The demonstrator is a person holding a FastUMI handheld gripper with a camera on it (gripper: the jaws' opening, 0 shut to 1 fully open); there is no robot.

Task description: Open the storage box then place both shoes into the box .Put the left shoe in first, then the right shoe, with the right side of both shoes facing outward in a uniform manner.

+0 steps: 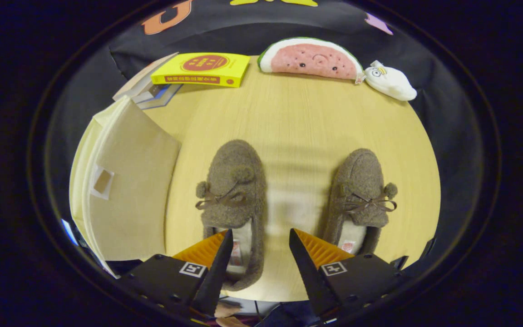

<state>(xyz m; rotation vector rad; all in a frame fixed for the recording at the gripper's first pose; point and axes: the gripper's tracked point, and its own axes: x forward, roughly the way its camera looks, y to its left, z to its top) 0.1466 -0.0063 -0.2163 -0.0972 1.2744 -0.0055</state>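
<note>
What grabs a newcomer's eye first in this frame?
Two fuzzy brown slippers sit side by side on the table, toes away: the left shoe and the right shoe. The claw hangs open, its fingers over their heels. The cream storage box stands left of the shoes, with a watermelon plush at the table's far edge.

yellow book | cover print too small to read | no legible text

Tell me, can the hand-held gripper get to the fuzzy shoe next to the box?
Probably yes. The hand-held gripper is open, and the left shoe lies just ahead of its fingers on the table, nothing covering it.
</note>
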